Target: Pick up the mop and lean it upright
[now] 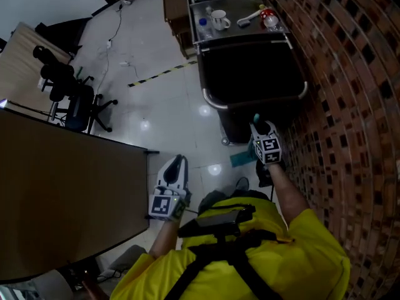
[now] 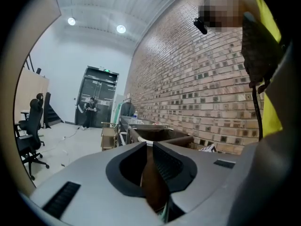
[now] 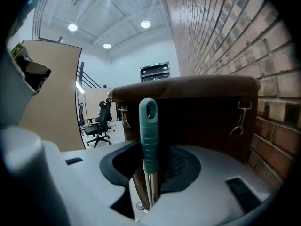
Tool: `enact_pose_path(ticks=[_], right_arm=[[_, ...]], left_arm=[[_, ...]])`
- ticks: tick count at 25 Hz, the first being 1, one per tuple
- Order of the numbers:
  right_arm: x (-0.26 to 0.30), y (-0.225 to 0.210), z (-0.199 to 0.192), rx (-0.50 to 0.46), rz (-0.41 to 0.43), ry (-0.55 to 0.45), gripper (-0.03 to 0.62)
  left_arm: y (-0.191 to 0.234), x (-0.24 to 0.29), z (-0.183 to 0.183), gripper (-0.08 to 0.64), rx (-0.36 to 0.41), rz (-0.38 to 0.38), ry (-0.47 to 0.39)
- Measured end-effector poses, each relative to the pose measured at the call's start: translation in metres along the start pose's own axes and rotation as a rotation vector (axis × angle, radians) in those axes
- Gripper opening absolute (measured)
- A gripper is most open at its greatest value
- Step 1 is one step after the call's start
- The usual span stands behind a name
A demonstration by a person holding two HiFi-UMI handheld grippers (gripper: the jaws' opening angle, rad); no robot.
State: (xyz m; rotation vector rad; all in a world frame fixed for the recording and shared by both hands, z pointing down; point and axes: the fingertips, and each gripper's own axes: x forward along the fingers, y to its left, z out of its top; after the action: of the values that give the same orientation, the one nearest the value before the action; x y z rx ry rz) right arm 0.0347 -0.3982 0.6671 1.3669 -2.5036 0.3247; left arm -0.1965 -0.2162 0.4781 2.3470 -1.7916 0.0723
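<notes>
Well to the left of the cart, a brown table filled the lower corner, with a black office chair beyond it. The left gripper was held low in front of the person's yellow shirt, forearm bent in close, pointing forward toward the cart's left side. Its jaws had come together with nothing between them.

The right arm reached straight forward and the right gripper sat just short of the cart's near end. Its jaws were clamped on the mop handle, which stood upright between them. The handle's green looped end rose just above the pads, in front of the cart's dark side. A flat teal piece lay on the floor by the cart's near left corner. The brick wall ran along the cart's right.
</notes>
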Motion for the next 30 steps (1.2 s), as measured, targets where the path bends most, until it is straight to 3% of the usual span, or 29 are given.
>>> enact_pose_path(ticks=[9,12,16,20,24,27,30], right_arm=[[0.034,-0.007,0.013,0.03,-0.096,0.035,0.122],[0.03,-0.005,0.011,0.026,-0.084,0.032,0.205],[-0.014,-0.009,0.02,0.066,-0.1,-0.002,0.219],[-0.097,0.007,0.083,0.058,-0.049,-0.143,0.217],[-0.173,0.023,0.162,0.037,-0.021,-0.287,0.143],[-0.209,0.029,0.201,0.031,0.0,-0.383,0.005],[-0.221,0.031,0.213,0.018,0.002,-0.406,0.003]], left_arm=[[-0.005,0.013,-0.004,0.048,-0.003,0.017,0.011],[-0.01,0.019,-0.006,0.048,-0.004,0.007,0.009],[-0.016,0.027,-0.006,0.048,-0.009,-0.005,-0.009],[-0.022,0.029,-0.005,0.048,-0.02,-0.025,-0.012],[-0.03,0.033,0.009,0.048,-0.033,-0.05,-0.039],[-0.035,0.036,0.023,0.048,-0.045,-0.069,-0.062],[-0.039,0.037,0.034,0.048,-0.041,-0.085,-0.081]])
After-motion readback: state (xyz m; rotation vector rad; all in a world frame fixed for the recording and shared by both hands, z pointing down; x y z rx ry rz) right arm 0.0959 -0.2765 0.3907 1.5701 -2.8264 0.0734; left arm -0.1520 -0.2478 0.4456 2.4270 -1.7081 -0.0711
